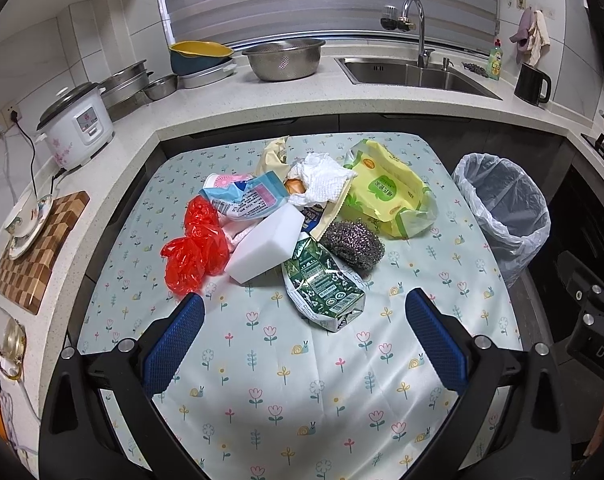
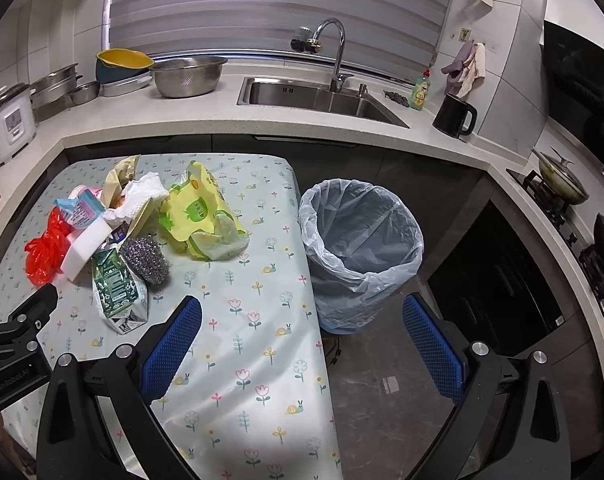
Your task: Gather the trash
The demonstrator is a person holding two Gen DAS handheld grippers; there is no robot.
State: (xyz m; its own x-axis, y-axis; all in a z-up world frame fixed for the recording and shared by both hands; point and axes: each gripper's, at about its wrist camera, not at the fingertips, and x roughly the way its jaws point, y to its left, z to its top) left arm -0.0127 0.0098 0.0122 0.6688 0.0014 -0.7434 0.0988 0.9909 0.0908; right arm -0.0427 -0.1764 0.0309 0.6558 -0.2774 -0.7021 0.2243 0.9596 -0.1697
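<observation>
Lying heaped toward the far edge of the table [image 1: 302,380], on its flower-print cloth: a crumpled red plastic bag [image 1: 195,250], a white sponge block [image 1: 267,246], a flattened green carton [image 1: 322,286], a steel scouring ball [image 1: 354,244], a yellow wipes packet [image 1: 386,196], crumpled white tissue [image 1: 322,180] and a blue-and-pink wrapper [image 1: 245,196], all touching or overlapping. Standing on the floor just beside the table's right edge: a bin [image 2: 362,248] lined with a clear bag, holding nothing visible inside. Hovering over the near part of the table, the left hand-held gripper [image 1: 304,332], fingers spread wide, gripping nothing. Hanging over the table's right edge near the bin, the right hand-held gripper [image 2: 302,336], likewise spread and gripping nothing.
</observation>
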